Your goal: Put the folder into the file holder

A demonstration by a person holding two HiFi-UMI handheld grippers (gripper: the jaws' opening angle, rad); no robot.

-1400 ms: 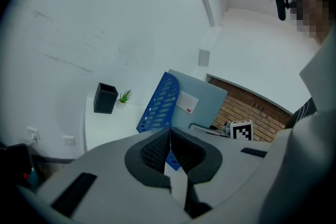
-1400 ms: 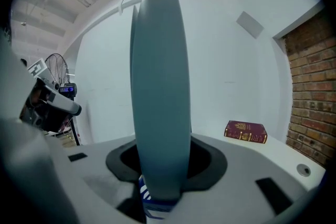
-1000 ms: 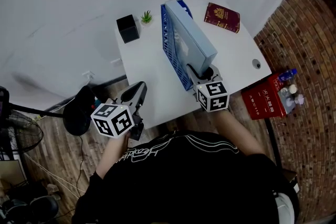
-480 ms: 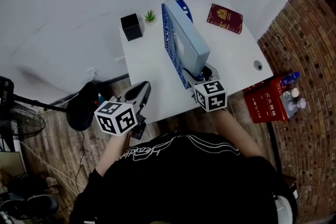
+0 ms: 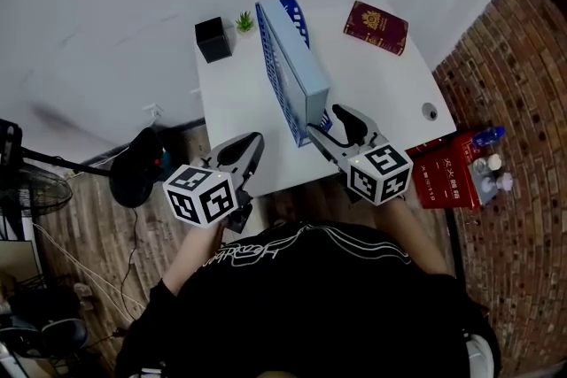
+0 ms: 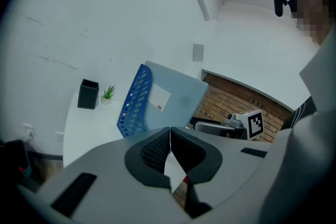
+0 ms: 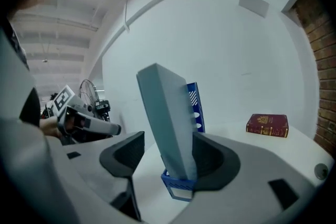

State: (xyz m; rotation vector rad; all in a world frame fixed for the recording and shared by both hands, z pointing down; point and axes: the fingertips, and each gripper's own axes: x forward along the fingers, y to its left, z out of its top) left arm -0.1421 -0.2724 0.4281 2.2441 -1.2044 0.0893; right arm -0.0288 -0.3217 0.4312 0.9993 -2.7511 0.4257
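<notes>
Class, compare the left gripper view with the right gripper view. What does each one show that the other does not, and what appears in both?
Only the left gripper view shows the black square pen pot and the small green potted plant next to it, near the wall. Only the right gripper view shows the dark red booklet lying flat and the round cable hole in the tabletop. Both show the pale blue folder standing in the blue plastic file holder on the white table.
</notes>
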